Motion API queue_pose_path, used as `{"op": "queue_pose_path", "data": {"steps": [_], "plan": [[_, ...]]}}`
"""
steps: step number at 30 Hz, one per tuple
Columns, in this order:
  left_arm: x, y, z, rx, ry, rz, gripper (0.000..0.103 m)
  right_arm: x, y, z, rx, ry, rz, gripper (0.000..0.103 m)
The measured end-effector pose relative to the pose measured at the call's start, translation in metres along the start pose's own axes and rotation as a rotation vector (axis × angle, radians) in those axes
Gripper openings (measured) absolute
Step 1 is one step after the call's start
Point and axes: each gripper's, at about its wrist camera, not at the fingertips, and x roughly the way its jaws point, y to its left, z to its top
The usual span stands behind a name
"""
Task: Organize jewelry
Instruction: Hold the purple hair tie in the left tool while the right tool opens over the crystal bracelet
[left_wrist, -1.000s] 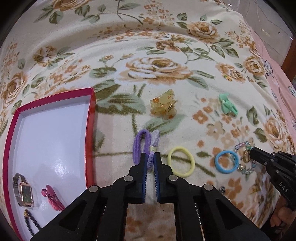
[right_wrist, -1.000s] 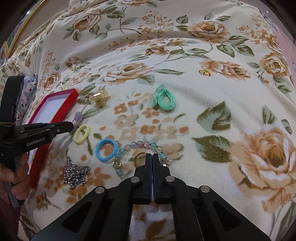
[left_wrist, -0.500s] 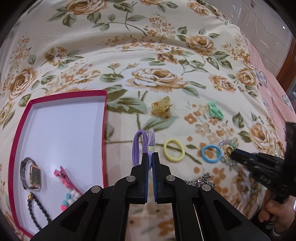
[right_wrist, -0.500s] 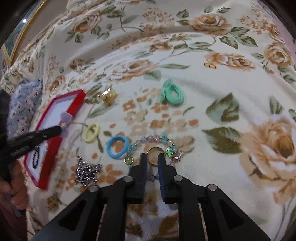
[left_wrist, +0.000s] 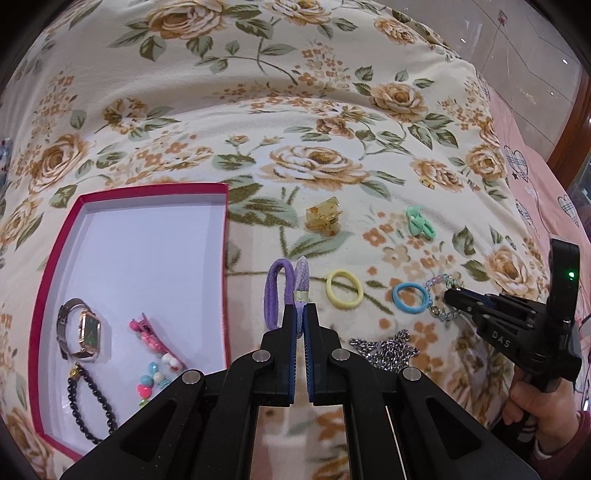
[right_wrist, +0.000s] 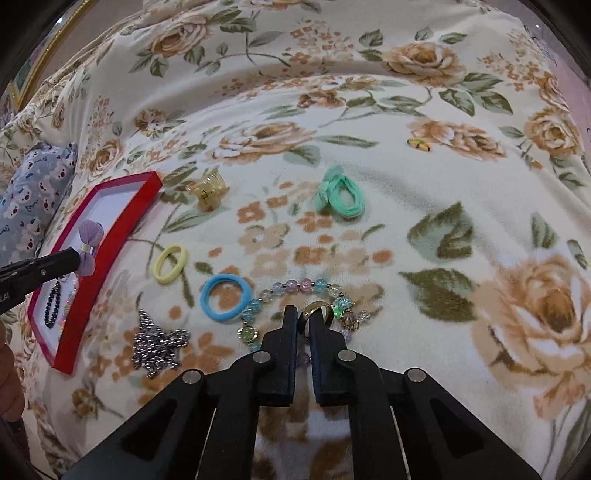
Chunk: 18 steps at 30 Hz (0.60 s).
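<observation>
My left gripper (left_wrist: 300, 312) is shut on a purple hair tie (left_wrist: 275, 295) with a lavender bow (left_wrist: 303, 275), held just above the floral blanket beside the red box (left_wrist: 226, 258). In the right wrist view the same left gripper (right_wrist: 75, 258) carries the bow (right_wrist: 86, 251) over the box's right rim. My right gripper (right_wrist: 303, 315) is shut on a gold ring (right_wrist: 318, 305), which lies inside a pastel bead bracelet (right_wrist: 295, 285). The box holds a watch (left_wrist: 86, 328), a pink clip (left_wrist: 147, 336), a black bead bracelet (left_wrist: 92, 402) and coloured beads (left_wrist: 153, 376).
On the blanket lie a yellow hair tie (left_wrist: 344, 294), a blue one (left_wrist: 410, 298), a silver chain heap (right_wrist: 159, 343), an amber claw clip (left_wrist: 324, 220), a green hair tie (right_wrist: 341, 199) and a small yellow piece (right_wrist: 419, 144). A blue patterned pillow (right_wrist: 29, 199) sits left.
My left gripper rose off the blanket with the purple hair tie and drew back toward the box. My right gripper opened around the gold ring, then closed on it.
</observation>
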Motion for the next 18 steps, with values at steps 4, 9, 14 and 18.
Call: {"op": "queue_pose_path", "data": {"steps": [4,9,14,18], "plan": [[-0.011,0.006,-0.005,-0.017,-0.015,0.005,0.003,-0.012,0.013,0.001,-0.012,-0.015,0.062,0.006],[-0.024,0.014,-0.012,-0.036,-0.028,0.011,0.003,-0.008,0.027,0.001,-0.02,0.009,0.112,0.011],[-0.036,0.018,-0.018,-0.041,-0.042,0.015,0.003,-0.003,0.019,-0.007,0.01,0.06,0.116,0.018],[-0.039,0.019,-0.02,-0.046,-0.043,0.009,0.003,-0.015,0.018,-0.013,0.006,0.049,0.114,0.02]]}}
